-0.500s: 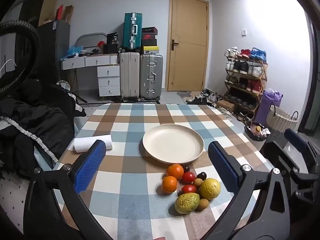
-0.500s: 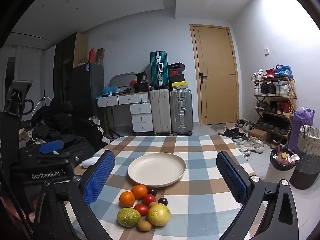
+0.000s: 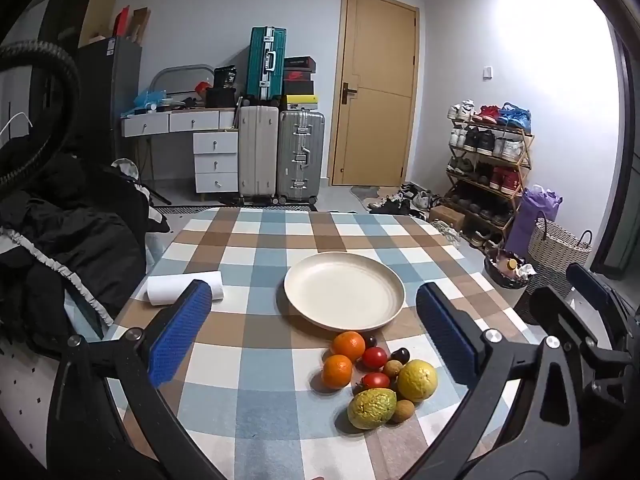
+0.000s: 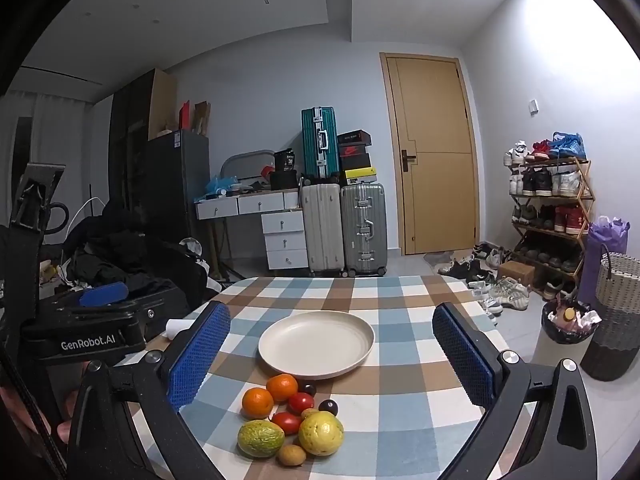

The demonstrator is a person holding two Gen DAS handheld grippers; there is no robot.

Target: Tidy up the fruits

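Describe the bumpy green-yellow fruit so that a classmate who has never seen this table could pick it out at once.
Find the cream plate on the checked tablecloth; a cluster of fruit lies just in front of it. The bumpy green-yellow fruit sits at the near left of that cluster. Its skin is rough and mottled, unlike the smoother yellow fruit beside it.

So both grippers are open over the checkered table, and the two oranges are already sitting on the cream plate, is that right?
Not quite. Both the left gripper and the right gripper are open over the checkered table, but the two oranges are not on the cream plate. They sit on the cloth just in front of it with the other fruit. The left wrist view shows the plate empty.
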